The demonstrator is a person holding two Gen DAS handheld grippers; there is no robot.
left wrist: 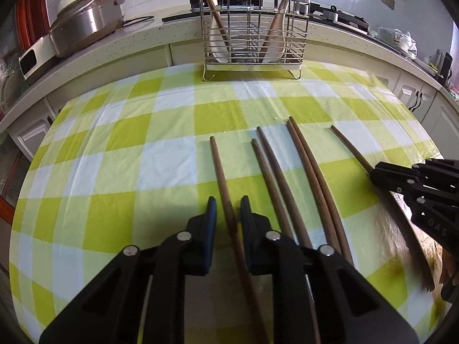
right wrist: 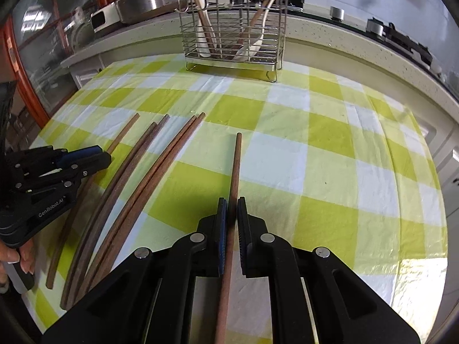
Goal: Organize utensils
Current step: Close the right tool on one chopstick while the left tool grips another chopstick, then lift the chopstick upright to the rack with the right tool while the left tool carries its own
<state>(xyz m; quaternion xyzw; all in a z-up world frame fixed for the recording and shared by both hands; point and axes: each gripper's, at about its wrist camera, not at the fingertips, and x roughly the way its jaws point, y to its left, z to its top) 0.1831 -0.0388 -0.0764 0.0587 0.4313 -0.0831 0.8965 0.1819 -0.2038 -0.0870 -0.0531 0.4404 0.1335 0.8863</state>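
Both grippers work the row of wooden chopsticks lying on the green-and-white checked table (left wrist: 120, 149), tips pointing toward its far edge. Left gripper (left wrist: 228, 209): jaws drawn in close around the leftmost chopstick (left wrist: 222, 177), which runs up between the blue pads; a narrow gap shows on each side in the left wrist view, so contact is likely but I cannot confirm a firm pinch. Right gripper (right wrist: 232, 209): jaws nearly shut on the rightmost chopstick (right wrist: 235, 166), pads pressed against its shaft, grip near mid-length, presumably so the stick balances when lifted. Two pairs of chopsticks (left wrist: 289, 172) lie untouched between the two gripped ones, side by side and parallel. Taking the outer sticks first keeps each gripper clear of the other. Wire utensil basket (left wrist: 254, 31) stands at the table's far edge, already holding wooden and white utensils leaning upright; judged to be the destination. Kitchen counter (left wrist: 137, 38) behind carries a cooker (left wrist: 86, 20).
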